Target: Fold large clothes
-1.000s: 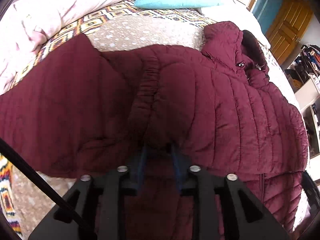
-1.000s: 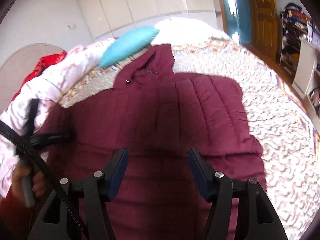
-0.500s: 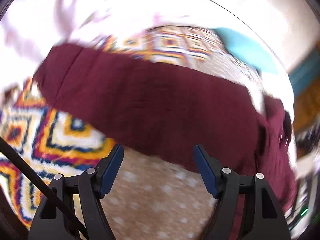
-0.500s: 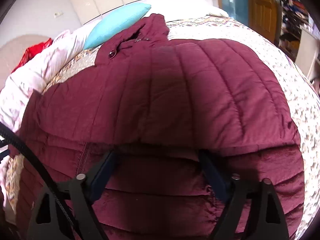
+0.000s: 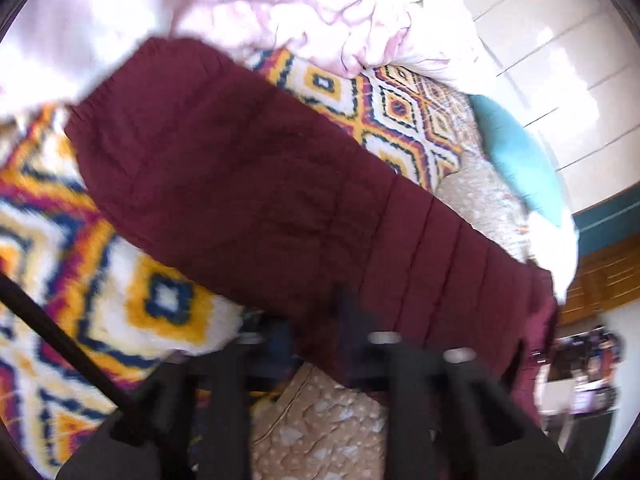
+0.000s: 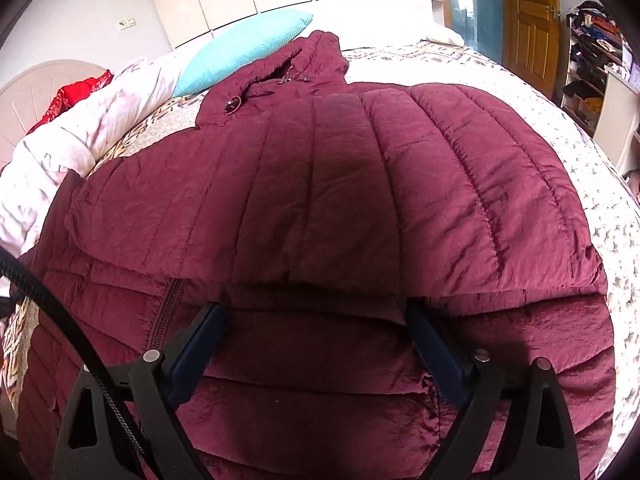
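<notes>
A maroon quilted hooded jacket (image 6: pixel 340 200) lies spread on the bed, its hood toward the turquoise pillow. Its right sleeve is folded across the chest. My right gripper (image 6: pixel 316 320) is open, low over the jacket's front, its fingers astride the folded sleeve's lower edge. In the left wrist view the other sleeve (image 5: pixel 260 184) stretches out across the patterned bedspread. My left gripper (image 5: pixel 316 328) is shut on this sleeve's near edge; the frame is blurred.
The bed carries a geometric patterned bedspread (image 5: pixel 80 248). A pink-white duvet (image 6: pixel 72 136) is bunched along the left side. The turquoise pillow (image 6: pixel 240 52) lies at the head. A wooden door (image 6: pixel 532 20) and cluttered shelves (image 6: pixel 592 40) stand at the right.
My left gripper opened, swung out to the left sleeve and closed on its edge. My right gripper has dropped close over the jacket and stayed open.
</notes>
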The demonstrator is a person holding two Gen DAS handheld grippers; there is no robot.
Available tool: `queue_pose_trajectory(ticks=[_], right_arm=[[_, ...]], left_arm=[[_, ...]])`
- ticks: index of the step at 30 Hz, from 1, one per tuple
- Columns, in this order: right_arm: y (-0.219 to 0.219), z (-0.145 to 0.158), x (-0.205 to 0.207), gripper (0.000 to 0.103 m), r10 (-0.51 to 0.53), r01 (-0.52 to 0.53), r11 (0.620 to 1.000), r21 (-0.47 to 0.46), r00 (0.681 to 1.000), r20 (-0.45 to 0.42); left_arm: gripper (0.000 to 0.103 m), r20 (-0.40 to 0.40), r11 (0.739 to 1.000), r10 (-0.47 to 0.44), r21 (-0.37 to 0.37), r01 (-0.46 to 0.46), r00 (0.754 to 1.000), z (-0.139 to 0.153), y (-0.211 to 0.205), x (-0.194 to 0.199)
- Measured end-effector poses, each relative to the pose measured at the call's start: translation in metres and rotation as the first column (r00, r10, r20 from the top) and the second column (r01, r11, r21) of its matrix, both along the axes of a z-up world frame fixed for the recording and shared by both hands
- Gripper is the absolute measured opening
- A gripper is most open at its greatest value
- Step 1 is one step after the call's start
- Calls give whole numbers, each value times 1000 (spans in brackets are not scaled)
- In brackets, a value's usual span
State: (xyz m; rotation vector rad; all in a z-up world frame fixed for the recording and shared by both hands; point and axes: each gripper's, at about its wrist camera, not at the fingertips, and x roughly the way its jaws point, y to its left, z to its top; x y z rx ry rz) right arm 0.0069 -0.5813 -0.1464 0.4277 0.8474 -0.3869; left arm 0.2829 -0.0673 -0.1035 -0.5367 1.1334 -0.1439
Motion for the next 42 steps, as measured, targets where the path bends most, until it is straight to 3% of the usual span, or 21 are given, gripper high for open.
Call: queue_pose_trajectory(ticks=[3, 7, 9, 11, 16, 21, 23, 24, 26, 28, 29, 31, 33, 36, 38, 40, 42], right_arm=[[0, 0, 1, 95, 1, -1, 1000, 0, 1000, 0], [-1, 0, 0, 95, 1, -1, 1000, 3, 1000, 7], [-2, 0, -1, 95, 1, -1, 1000, 6, 1000, 11], [-2, 0, -2, 95, 0, 0, 1000, 8, 1000, 14], [-3, 1, -3, 95, -1, 0, 1000, 17, 1000, 25], [-6, 1, -6, 95, -2, 0, 999, 36, 999, 45], [-6, 1, -7, 95, -2, 0, 999, 44, 999, 53], [-7, 1, -8, 95, -3, 0, 999, 48, 998, 57], [-7, 1, -8, 95, -3, 0, 999, 53, 998, 61], [-7, 1, -8, 95, -3, 0, 999, 54, 998, 62], [-7, 1, -8, 95, -3, 0, 999, 53, 998, 62], [-7, 1, -8, 95, -3, 0, 999, 52, 998, 61], [-6, 1, -8, 95, -2, -1, 999, 50, 998, 57], [-3, 2, -4, 96, 3, -4, 1000, 30, 1000, 30], [-1, 4, 5, 95, 15, -15, 1000, 0, 999, -29], [9, 19, 11, 89, 13, -21, 997, -74, 994, -108], [25, 42, 7, 85, 25, -34, 992, -117, 996, -83]], left_arm=[[9, 90, 999, -49, 22, 47, 995, 34, -18, -13], [8, 176, 979, -176, -74, 192, 969, 71, -61, -38], [8, 212, 943, -267, -142, 300, 940, 87, -97, -56], [8, 244, 916, -332, -148, 373, 911, 96, -126, -76], [8, 276, 808, -511, -169, 564, 814, 94, -215, -131], [8, 204, 708, -669, -118, 696, 715, 51, -297, -184], [8, 169, 698, -697, -59, 713, 697, 30, -317, -195], [9, 149, 693, -714, 7, 721, 684, 18, -327, -206], [21, 127, 672, -740, 108, 733, 660, 7, -334, -224], [43, 149, 657, -754, 164, 736, 640, 6, -330, -242], [48, 176, 654, -756, 213, 726, 630, 9, -323, -254], [67, 233, 665, -746, 312, 679, 623, 17, -308, -273], [77, 276, 680, -727, 408, 609, 628, 22, -292, -286], [78, 305, 698, -689, 525, 487, 658, 25, -273, -283], [78, 303, 699, -670, 566, 438, 678, 29, -254, -273], [78, 308, 710, -642, 584, 393, 703, 28, -242, -260], [78, 321, 733, -609, 578, 359, 726, 21, -232, -247]])
